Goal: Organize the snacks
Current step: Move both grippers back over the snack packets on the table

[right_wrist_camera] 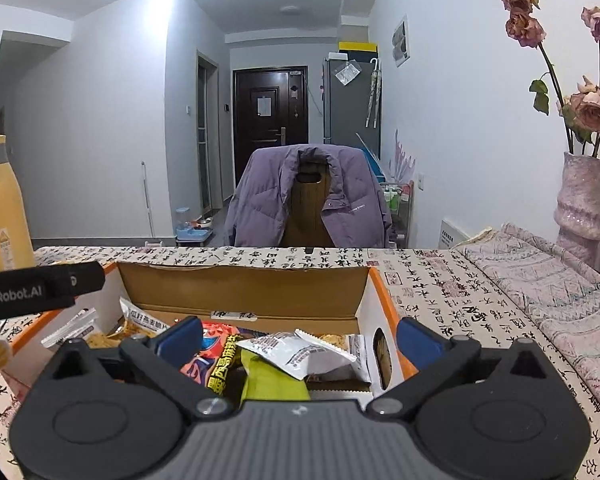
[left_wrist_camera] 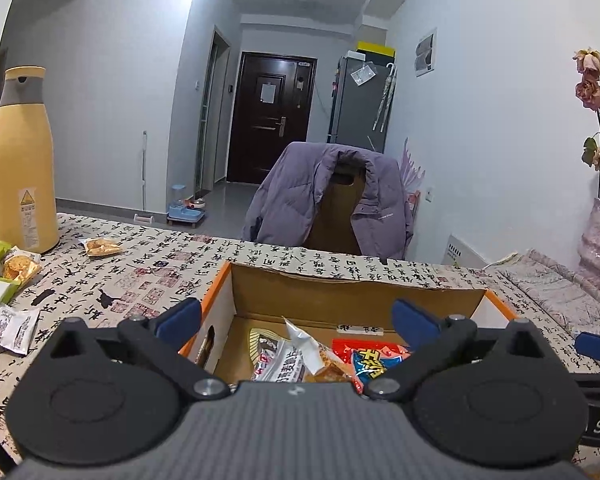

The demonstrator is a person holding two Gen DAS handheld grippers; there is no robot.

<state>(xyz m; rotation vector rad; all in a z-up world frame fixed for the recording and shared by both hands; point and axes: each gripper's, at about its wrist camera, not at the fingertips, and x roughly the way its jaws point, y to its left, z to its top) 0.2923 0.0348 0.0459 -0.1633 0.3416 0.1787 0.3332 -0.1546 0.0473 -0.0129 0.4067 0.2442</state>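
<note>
Snacks [right_wrist_camera: 284,354] lay piled in the cardboard box [left_wrist_camera: 340,286] on the patterned tablecloth [left_wrist_camera: 152,276], just ahead of both grippers. We saw the box's long axis running left to right across both views, its open top facing up and its far wall standing toward the chair with the purple jacket [left_wrist_camera: 324,196]. Our left gripper [left_wrist_camera: 296,320] hung with its jaws spread wide and nothing between its pads, over the box's left end; our right gripper [right_wrist_camera: 300,338] was likewise wide open and empty over the right end. More packets [left_wrist_camera: 12,304] lay loose on the cloth at left near the yellow flask [left_wrist_camera: 20,160]. Both gripper bodies hid the box's near wall, and overlapping wrappers kept us from counting the packets inside.
</note>
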